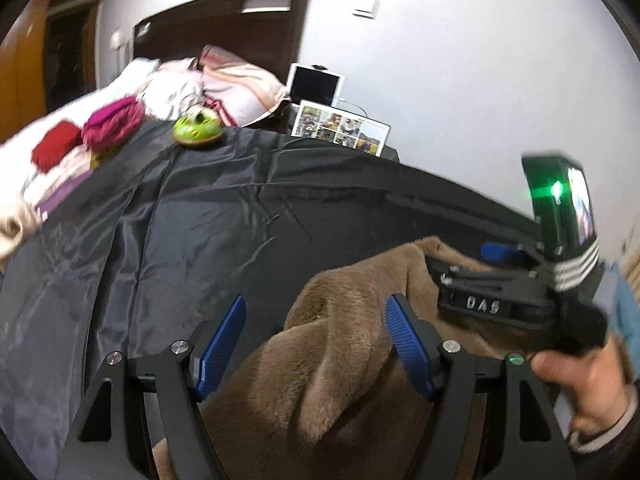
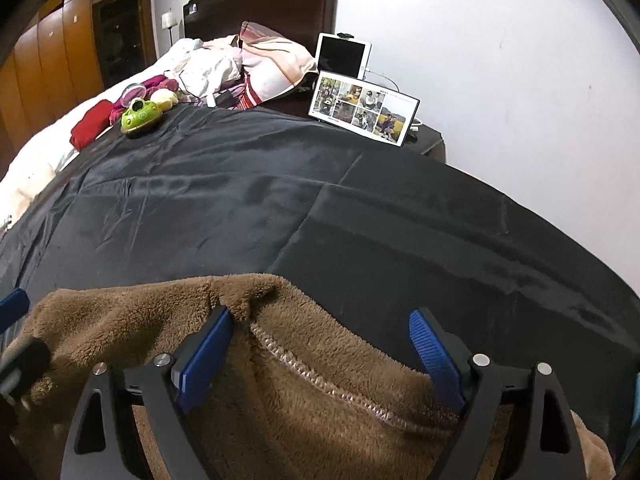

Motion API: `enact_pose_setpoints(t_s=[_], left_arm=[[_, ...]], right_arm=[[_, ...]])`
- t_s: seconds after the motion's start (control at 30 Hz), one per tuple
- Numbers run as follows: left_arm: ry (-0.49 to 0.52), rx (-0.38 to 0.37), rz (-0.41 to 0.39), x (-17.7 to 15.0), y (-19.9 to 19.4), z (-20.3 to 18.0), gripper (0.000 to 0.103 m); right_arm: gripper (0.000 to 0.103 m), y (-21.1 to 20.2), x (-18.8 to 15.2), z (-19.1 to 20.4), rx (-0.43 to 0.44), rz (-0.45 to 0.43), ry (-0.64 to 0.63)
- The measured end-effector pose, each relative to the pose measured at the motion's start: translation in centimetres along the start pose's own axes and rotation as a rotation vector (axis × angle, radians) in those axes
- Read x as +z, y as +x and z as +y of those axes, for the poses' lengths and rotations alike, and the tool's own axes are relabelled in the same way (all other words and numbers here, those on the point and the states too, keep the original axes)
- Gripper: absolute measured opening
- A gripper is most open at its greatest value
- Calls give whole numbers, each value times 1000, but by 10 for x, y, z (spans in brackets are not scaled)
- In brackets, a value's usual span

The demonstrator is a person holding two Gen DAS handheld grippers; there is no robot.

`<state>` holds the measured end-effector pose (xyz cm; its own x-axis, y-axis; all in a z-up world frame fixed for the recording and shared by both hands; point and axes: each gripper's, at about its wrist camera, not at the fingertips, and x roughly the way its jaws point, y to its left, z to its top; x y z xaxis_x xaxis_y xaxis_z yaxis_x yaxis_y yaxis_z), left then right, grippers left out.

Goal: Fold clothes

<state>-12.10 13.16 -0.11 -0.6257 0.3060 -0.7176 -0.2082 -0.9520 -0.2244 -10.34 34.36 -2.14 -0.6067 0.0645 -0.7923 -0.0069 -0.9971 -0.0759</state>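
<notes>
- A brown fleece garment [image 2: 320,380] is seen bunched in a heap at the near edge of the bed, resting on a black sheet [image 2: 280,192] that is spread across the mattress.
- The left hand-held gripper [image 1: 316,344] is held over the garment with its blue fingers [image 1: 222,344] spread wide apart; a fold of brown fleece is seen between them, but nothing is pinched.
- The right hand-held gripper [image 2: 320,356] is likewise held with its jaws apart, and the fleece lies between and beneath them; its left blue finger [image 2: 204,360] is pressed against a raised ridge of the fabric.
- A line of pale zigzag stitching [image 2: 320,380] is seen running across the fleece between the right gripper's fingers.
- In the left wrist view, the right gripper's body [image 1: 520,296] is seen just beside the garment's far edge, gripped by a hand [image 1: 580,384], with a green light showing on the unit mounted above it.
- Further up the bed, a green toy [image 2: 140,116] is seen at the far edge of the black sheet, well apart from the garment.
- A red folded cloth [image 2: 92,124] and a magenta bundle [image 1: 114,122] are seen on the pale bedding near the toy.
- Rumpled pillows [image 2: 276,68] are piled against the dark headboard [image 2: 260,4].
- A photo collage frame [image 2: 364,108] and a tablet [image 2: 342,56] are propped beside the bed against the white wall.
</notes>
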Motion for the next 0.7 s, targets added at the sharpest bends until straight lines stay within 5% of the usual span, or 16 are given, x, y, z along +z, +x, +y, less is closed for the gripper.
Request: enact_pose_setpoints(t_s=[0.3,0.53,0.7], left_arm=[[56,55,48,-3,15,-2,76],[91,76,58,-5,18,-8,76],[73,78,72,-5,21,-6,77]], right_arm=[[89,-88,-22,-59,44,-124,57],[89,-135,-94,-150,0,-73,228],[89,-129,-128,-164,-47,-15,227]])
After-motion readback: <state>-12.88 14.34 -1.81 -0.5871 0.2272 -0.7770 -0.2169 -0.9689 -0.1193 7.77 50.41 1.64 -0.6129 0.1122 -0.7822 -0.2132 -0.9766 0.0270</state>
